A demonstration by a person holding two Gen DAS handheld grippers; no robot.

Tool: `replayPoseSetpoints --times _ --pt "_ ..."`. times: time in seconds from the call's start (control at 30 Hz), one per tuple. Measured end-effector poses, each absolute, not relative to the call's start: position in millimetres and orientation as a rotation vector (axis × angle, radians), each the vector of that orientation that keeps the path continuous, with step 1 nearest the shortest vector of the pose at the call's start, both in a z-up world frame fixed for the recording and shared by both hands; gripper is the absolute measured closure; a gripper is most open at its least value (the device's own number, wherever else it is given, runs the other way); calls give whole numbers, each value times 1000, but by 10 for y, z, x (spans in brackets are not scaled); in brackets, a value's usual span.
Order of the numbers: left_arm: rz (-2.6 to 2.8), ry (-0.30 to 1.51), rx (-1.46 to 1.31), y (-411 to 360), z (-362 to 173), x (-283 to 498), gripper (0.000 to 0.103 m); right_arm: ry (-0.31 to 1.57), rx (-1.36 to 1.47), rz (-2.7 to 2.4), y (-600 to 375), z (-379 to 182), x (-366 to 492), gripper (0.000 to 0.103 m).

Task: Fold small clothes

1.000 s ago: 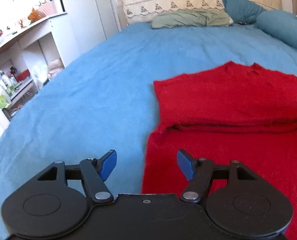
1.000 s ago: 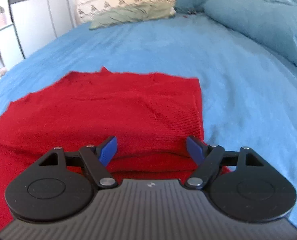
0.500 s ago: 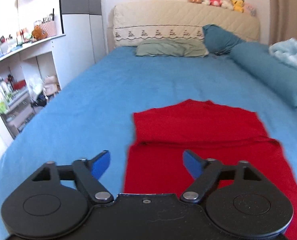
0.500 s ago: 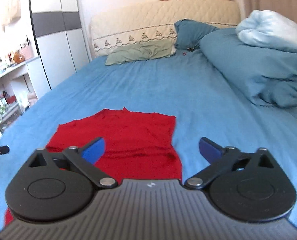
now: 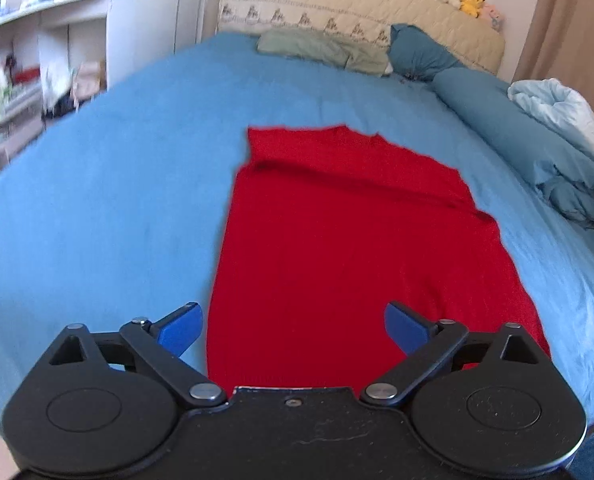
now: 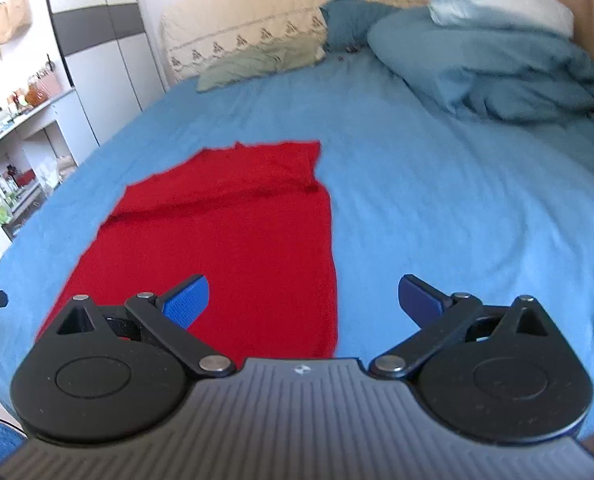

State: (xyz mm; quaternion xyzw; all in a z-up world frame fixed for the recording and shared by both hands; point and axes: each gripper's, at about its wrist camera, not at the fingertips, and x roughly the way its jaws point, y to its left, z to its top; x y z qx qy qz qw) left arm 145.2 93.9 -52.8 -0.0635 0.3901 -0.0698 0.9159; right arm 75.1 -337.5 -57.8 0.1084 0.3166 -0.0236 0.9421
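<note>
left wrist view shows my left tool [image 5: 293, 324] with its blue pads spread wide and nothing between them; its jaws have just been opening. it hangs above the near end of the red knit garment [image 5: 349, 248], not touching it. right wrist view shows my right tool [image 6: 303, 298] just as wide and just as empty, over the garment's near right edge, one pad above red knit and the other above bare sheet.

the garment lies flat on the blue bed [image 5: 97, 208], long and narrow, with its far end already turned over itself so a doubled band [image 5: 337, 156] crosses the top. the near part is one smooth panel. a green pillow [image 5: 321, 50] and a bunched blue duvet [image 6: 497, 68] sit well apart from it, so nothing crowds the work.

i judge the next fold is the lengthwise one, bringing the near hem up toward that band. to do it well i would set each tool on its own near corner, pinch only the knit and not the sheet beneath, lift both corners level and together, and carry them straight so the side edges stack. the knit looks soft and stretchy, so uneven pulling could skew it or drag the folded band out of line.
</note>
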Motion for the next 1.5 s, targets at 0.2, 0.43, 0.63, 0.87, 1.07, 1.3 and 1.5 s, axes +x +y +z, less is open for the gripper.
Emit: replayPoseSetpoints --times 0.2,0.43,0.63,0.87,1.07,1.3,1.5 --pt "-126 810 -95 940 -834 1318 4 703 241 -95 -3309 -987 576 0" --pt "-114 805 -42 933 -1080 1179 16 754 192 -118 -3151 -1332 445 0" --pt "-74 813 -58 985 -1231 1159 33 771 220 -93 -3110 -1503 455 4" --pt "-50 837 -78 1047 -1438 1214 47 798 209 -65 -2995 -1615 610 15" --pt "-60 835 -98 1047 -1493 1237 62 805 183 -64 -2914 -1666 751 25" --pt "-70 849 -75 979 -1407 1289 95 809 169 -77 -2883 -1693 854 59" --pt "-69 829 -71 973 -1276 1241 97 799 188 -90 -2949 -1635 849 80"
